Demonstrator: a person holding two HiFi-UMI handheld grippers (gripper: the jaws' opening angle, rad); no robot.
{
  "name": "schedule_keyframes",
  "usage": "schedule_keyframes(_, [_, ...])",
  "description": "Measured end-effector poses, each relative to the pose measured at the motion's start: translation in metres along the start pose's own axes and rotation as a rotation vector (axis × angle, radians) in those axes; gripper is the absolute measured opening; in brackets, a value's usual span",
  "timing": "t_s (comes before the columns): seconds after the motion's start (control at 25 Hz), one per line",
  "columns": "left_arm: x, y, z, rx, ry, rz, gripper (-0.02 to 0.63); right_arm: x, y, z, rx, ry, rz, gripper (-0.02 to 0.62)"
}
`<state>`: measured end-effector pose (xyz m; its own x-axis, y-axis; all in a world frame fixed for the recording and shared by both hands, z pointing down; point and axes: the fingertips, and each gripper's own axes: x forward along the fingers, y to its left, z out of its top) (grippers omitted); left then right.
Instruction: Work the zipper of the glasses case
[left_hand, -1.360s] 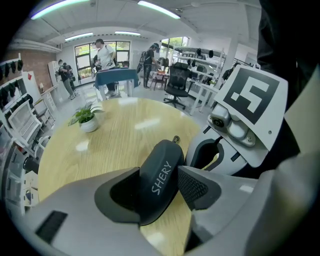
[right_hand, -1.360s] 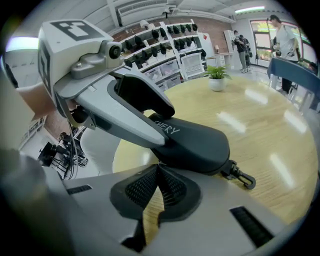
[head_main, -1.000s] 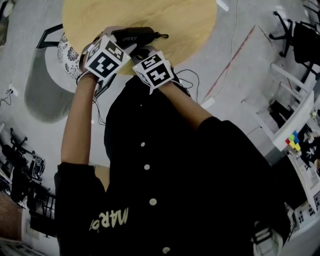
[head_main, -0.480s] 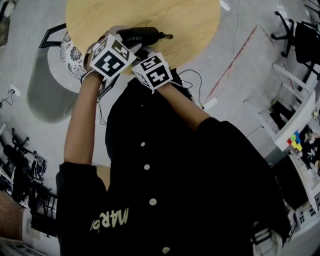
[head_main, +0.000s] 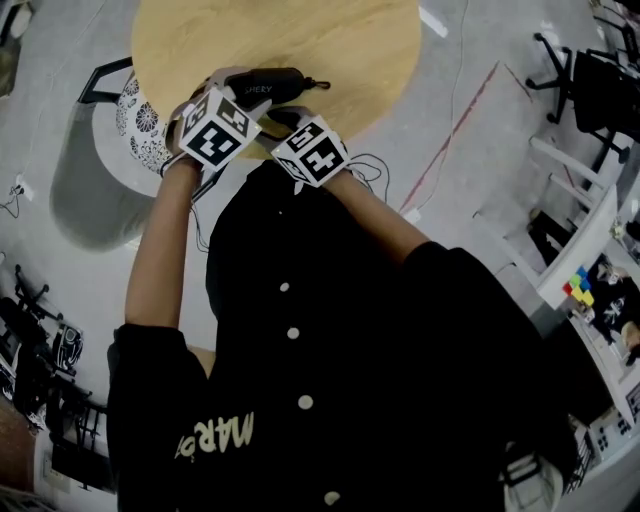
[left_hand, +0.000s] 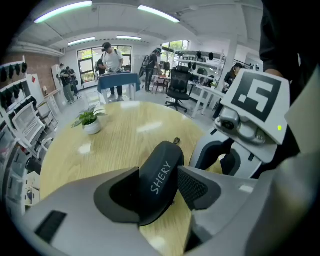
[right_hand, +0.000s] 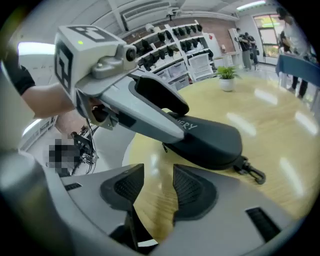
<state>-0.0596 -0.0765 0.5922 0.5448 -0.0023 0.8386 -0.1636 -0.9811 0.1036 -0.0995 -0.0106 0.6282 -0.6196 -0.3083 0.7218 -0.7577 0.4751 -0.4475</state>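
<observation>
A black glasses case (head_main: 278, 80) marked SHERY lies near the round wooden table's (head_main: 340, 40) front edge. My left gripper (head_main: 238, 88) is shut on the case's near end (left_hand: 159, 176), both pads pressing its sides. A clip (left_hand: 176, 141) hangs at its far end. My right gripper (right_hand: 152, 186) stands just short of the case (right_hand: 210, 142). Its jaws have just been opening and nothing is between them. The zipper pull (right_hand: 164, 147) dangles at the case's seam, under the left gripper's finger (right_hand: 150, 122).
A small potted plant (left_hand: 91, 121) stands at the table's far side. A grey chair (head_main: 90, 175) sits left of the table, with cables (head_main: 375, 165) on the floor. Desks, office chairs and people fill the room beyond.
Little differs in the head view: the left marker cube stays on the case, and the right cube shifts only slightly beside it.
</observation>
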Motion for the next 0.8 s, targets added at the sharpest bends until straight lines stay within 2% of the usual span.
schedule_keyframes(0.2, [-0.01, -0.006, -0.002, -0.032, -0.029, 0.064, 0.23, -0.051, -0.019, -0.012, -0.115, 0.042, -0.041, 0.189])
schedule_keyframes(0.4, [-0.029, -0.005, -0.004, -0.104, -0.06, 0.144, 0.231, -0.093, -0.048, 0.002, -0.234, 0.054, -0.1, 0.19])
schedule_keyframes(0.52, [-0.045, -0.005, -0.019, -0.193, -0.085, 0.191, 0.231, -0.097, -0.056, 0.023, -0.325, 0.054, -0.118, 0.19])
schedule_keyframes(0.68, [-0.057, -0.01, -0.046, -0.367, -0.12, 0.242, 0.23, -0.089, -0.051, 0.051, -0.462, 0.084, -0.095, 0.189])
schedule_keyframes(0.8, [-0.059, -0.018, -0.062, -0.442, -0.131, 0.268, 0.23, -0.073, -0.039, 0.065, -0.581, 0.126, -0.068, 0.19])
